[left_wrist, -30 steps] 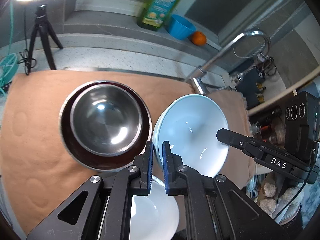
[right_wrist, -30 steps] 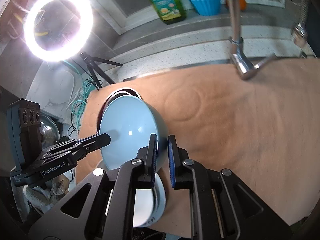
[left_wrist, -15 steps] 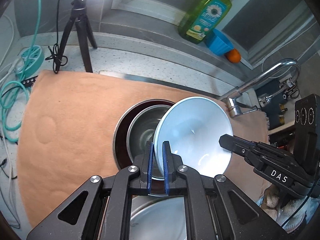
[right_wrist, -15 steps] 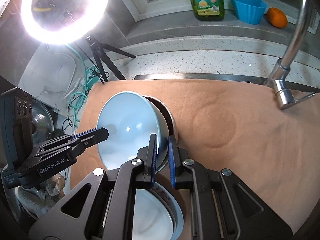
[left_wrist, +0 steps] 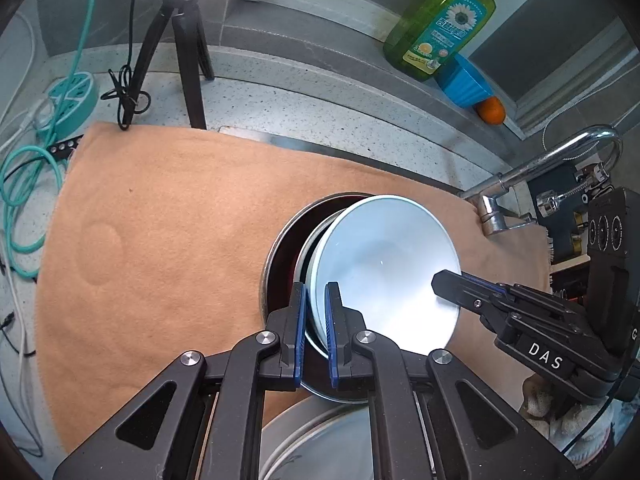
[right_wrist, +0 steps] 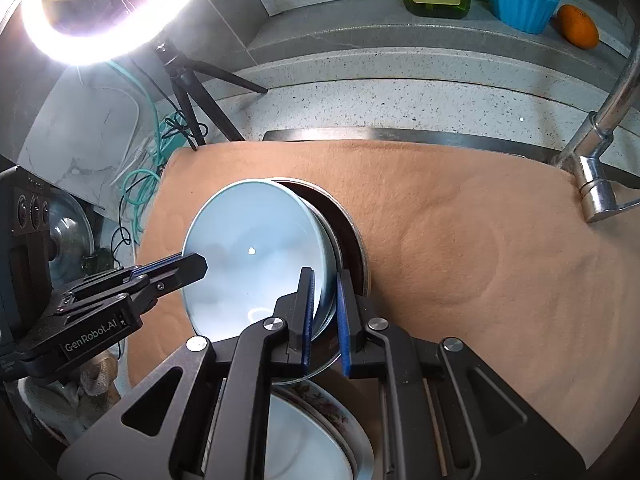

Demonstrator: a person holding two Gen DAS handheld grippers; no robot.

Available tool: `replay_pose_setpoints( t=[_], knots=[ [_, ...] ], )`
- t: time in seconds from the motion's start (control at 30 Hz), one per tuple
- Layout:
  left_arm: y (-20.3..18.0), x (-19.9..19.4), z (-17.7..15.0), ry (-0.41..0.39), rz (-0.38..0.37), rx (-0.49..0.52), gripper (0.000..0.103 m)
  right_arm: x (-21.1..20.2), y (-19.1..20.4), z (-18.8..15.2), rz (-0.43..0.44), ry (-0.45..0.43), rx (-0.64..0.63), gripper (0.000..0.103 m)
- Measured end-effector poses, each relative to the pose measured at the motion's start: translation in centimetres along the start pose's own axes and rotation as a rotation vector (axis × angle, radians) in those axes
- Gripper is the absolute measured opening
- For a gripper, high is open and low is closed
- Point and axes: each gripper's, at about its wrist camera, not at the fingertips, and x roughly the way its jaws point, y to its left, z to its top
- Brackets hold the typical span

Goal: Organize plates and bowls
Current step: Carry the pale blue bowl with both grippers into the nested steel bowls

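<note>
Item: pale blue bowl point(left_wrist: 384, 264), glazed, tilted, gripped on opposite rims by two tools. It sat partly inside a steel bowl point(left_wrist: 308, 240), which was nested in a larger dark-lined metal bowl point(left_wrist: 280, 248). This stack stood on an orange cloth point(left_wrist: 160, 240) spread over the tabletop, toward the cloth's near edge.

Left tool point(left_wrist: 315, 328): blue-padded fingers clamped on the pale blue bowl's rim, nearly together, the rim pinched between them.

Right tool point(right_wrist: 323, 312): likewise clamped on the same bowl's opposite rim; in the left wrist view its tip reached in over the bowl from the right.

Near edge of the cloth: a white plate point(right_wrist: 296, 440) with a patterned border, partly hidden beneath the tools.

Far edge of the tabletop, on a raised ledge: a green dish-soap bottle point(left_wrist: 440, 24), a blue fluted cup point(left_wrist: 464, 84) and an orange point(left_wrist: 491, 110), side by side.

Right-hand edge of the cloth: a chrome tap point(left_wrist: 540, 172).

Left-hand side: a black tripod point(left_wrist: 180, 40) carrying a lit ring light point(right_wrist: 100, 8), with teal cable point(left_wrist: 24, 184) coiled beside the cloth.
</note>
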Motion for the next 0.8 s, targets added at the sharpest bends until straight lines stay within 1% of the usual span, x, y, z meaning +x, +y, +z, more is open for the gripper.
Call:
replay_pose_setpoints(
  t=[0.5, 0.8],
  knots=[
    [0.01, 0.23, -0.01, 0.014, 0.006, 0.010, 0.008, 0.80, 0.35, 0.09, -0.008, 0.020, -0.021, 0.012],
    [0.09, -0.04, -0.09, 0.010, 0.008, 0.008, 0.008, 0.60, 0.35, -0.04, -0.006, 0.010, -0.025, 0.013]
  ],
)
